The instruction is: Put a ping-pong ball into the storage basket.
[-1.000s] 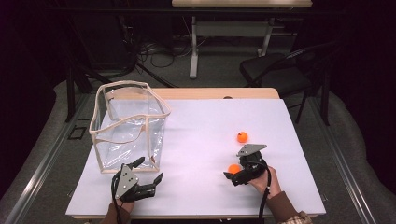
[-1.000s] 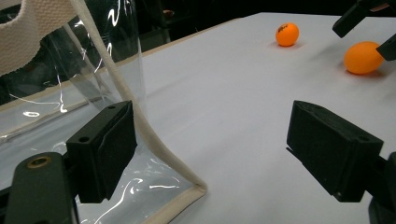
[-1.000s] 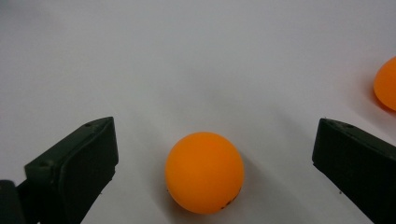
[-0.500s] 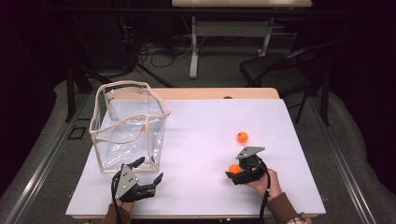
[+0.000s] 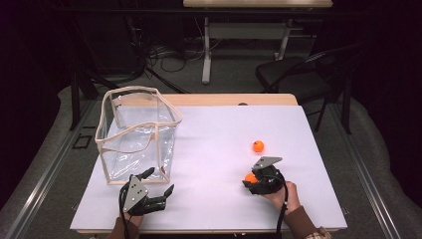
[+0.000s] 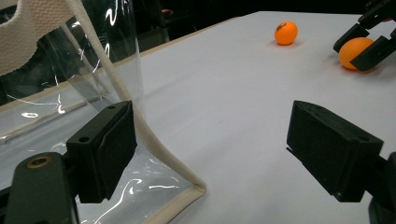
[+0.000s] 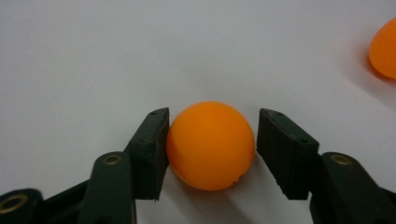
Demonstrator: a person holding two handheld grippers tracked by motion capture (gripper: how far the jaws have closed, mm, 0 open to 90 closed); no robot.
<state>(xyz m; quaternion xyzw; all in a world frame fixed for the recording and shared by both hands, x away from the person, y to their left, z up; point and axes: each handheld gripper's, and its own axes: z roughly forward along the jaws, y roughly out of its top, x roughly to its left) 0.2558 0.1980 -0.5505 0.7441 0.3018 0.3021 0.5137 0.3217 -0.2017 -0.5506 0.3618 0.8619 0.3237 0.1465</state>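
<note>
- The white rectangular table point(image 5: 214, 149) carries a clear plastic open-top bag with cream fabric edging point(image 5: 137, 134) on its left half and two small orange balls on its right half
- The left tool point(image 5: 155, 188), a black two-jaw unit with a grey three-cornered plate on top, rests low over the near left part of the table, just in front of the bag's near right corner
- The left tool is released: in the left gripper view its jaws stand wide apart with bare table between them, and they grasp nothing
- In the left gripper view the bag's near bottom corner and cream edge seam point(image 6: 161, 149) lie just beside the left-hand jaw; whether they touch cannot be told
- The right tool point(image 5: 252, 180), held by the person's right hand point(image 5: 284, 195), sits on the near right part of the table
- The nearer orange ball point(image 7: 211, 145) rests on the table between the right tool's jaws
- In the right gripper view the left-hand jaw touches the ball, while a narrow gap appears at the right-hand jaw; the right tool is therefore partly closed around the ball, not clenched on it
- The second orange ball point(image 5: 258, 146) lies free on the table, beyond the right tool and apart from it
</note>
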